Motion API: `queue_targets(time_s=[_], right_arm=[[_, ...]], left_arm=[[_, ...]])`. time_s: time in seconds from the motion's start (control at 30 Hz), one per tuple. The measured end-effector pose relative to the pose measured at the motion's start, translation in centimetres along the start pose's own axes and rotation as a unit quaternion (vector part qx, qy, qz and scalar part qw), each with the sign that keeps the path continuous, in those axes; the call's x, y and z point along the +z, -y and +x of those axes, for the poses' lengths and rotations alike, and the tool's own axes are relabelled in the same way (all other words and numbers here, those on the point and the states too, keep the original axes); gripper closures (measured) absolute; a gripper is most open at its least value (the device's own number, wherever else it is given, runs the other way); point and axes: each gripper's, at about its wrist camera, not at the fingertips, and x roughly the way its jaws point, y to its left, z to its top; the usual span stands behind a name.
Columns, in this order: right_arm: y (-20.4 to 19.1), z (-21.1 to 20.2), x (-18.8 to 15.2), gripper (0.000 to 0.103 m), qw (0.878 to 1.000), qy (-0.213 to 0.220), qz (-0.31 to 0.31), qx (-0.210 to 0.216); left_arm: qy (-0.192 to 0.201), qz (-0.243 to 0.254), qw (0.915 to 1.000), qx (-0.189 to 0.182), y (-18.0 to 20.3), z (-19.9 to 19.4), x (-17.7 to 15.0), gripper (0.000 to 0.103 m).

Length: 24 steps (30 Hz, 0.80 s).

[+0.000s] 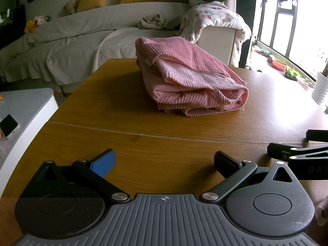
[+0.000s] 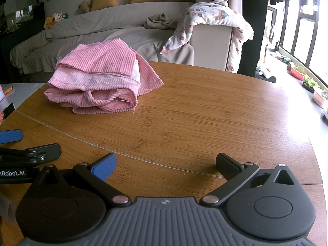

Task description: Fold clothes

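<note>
A pink corduroy garment (image 1: pixel 190 78) lies folded in a thick bundle on the round wooden table (image 1: pixel 143 127); it also shows in the right wrist view (image 2: pixel 102 82) at the far left of the table (image 2: pixel 205 112). My left gripper (image 1: pixel 164 162) is open and empty, low over the near table edge, well short of the garment. My right gripper (image 2: pixel 166 164) is open and empty, also near the front edge, to the right of the garment. The right gripper's fingers (image 1: pixel 287 151) show at the right of the left wrist view; the left gripper's fingers (image 2: pixel 41 153) show at the left of the right wrist view.
A grey-covered sofa (image 1: pixel 71 41) with yellow cushions stands behind the table, with a patterned quilt (image 2: pixel 215 14) over its arm. A white side table (image 1: pixel 24 110) with a phone sits left. Plant pots (image 2: pixel 299 71) line the window at right.
</note>
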Motion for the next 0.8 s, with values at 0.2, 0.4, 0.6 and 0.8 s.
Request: queue_targets(time_s=[0.2,0.4,0.6,0.8], right_arm=[[0.03,0.01,0.00,0.000,1.000,0.000,0.000,0.000],[0.02,0.01,0.00,0.000,1.000,0.000,0.000,0.000],[0.01,0.00,0.00,0.000,1.000,0.000,0.000,0.000],[0.01,-0.01,0.01,0.000,1.000,0.000,0.000,0.000]], left_arm=[[0.000,0.000,1.0000,0.000,0.03,-0.04,-0.02,0.000],[0.000,0.000,1.0000,-0.001,-0.03,0.05,0.09,0.000],[0.000,0.000,1.0000,-0.001,-0.02,0.18,0.14,0.000],[0.001,0.001,1.0000,-0.001,0.01,0.24,0.19,0.000]])
